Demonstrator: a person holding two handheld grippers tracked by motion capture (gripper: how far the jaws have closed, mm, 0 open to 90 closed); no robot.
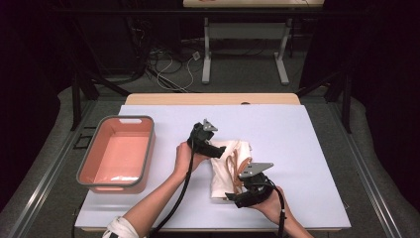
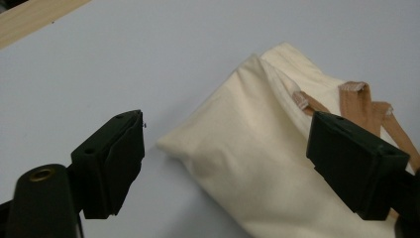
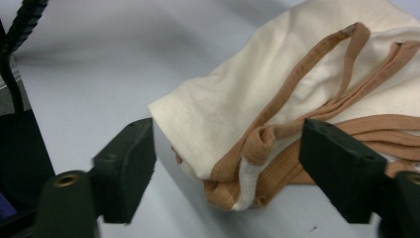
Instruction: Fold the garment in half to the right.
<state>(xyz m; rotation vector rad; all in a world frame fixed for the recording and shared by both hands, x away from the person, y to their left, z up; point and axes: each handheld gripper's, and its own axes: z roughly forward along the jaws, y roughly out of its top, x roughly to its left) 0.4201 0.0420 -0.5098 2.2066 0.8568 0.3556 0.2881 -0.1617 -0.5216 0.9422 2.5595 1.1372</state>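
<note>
Cream folded bag [image 1: 229, 168] lies between your grippers, left gripper [image 1: 216, 148] and right gripper [image 1: 233, 197] both wide open, holding nothing, right nearer.

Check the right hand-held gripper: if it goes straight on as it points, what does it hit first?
Probably the folded cream cloth bag: its tan-strapped corner lies right ahead between the open jaws of the right hand-held gripper; the exact gap is hard to judge.
</note>
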